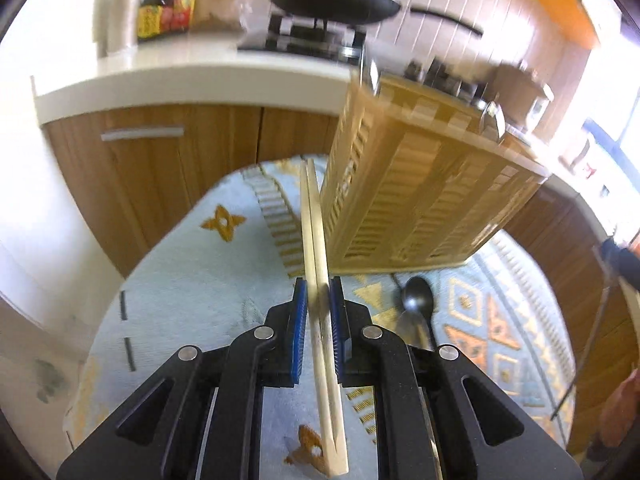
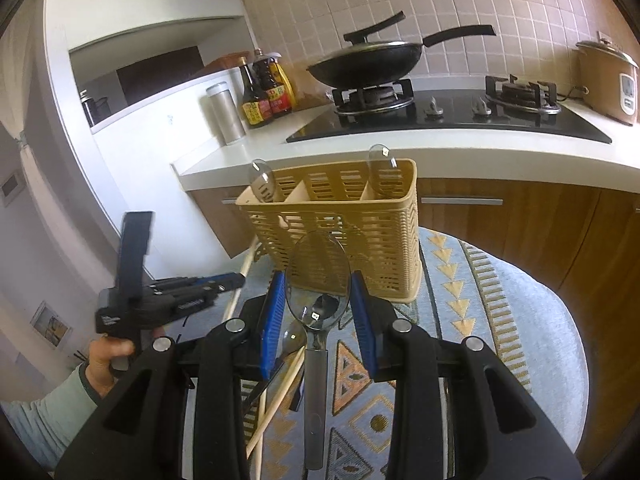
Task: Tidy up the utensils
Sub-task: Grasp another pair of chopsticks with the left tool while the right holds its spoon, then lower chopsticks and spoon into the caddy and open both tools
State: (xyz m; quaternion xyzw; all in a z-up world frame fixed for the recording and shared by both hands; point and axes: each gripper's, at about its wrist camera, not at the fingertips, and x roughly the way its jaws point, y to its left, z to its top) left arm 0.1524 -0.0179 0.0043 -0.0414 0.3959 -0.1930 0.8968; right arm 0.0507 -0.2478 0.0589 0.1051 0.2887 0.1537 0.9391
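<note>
Item: left gripper (image 1: 319,294), black frame with blue pads; jaws nearly together, and I read them as pinching the pair of pale wooden chopsticks (image 1: 314,236), which run forward between the pads with their tips just beside the holder's near corner; that view is smeared, so I cannot say whether the tips touch it.

Item: right gripper (image 2: 319,300); jaws part open, the pads closing on either side of the large clear-bowled spoon with a grey handle (image 2: 318,280); I hold it bowl forward, just in front of the holder.

Item: tan slotted plastic utensil holder (image 2: 336,236), three compartments, upright on the pale blue patterned cloth (image 2: 500,320); two clear spoons already stand in its outer compartments, the middle one looks vacant.

Item: loose stock on the cloth; a dark metal spoon (image 1: 416,300) and more wooden chopsticks (image 2: 276,396) beneath my right gripper.

Step in hand, as I judge it: carrying both loads to the holder.

Next move calls for: lifting each above the rim, tipping it upright, lowering into a compartment, then releasing; the chopsticks need care so they do not scissor apart.
</note>
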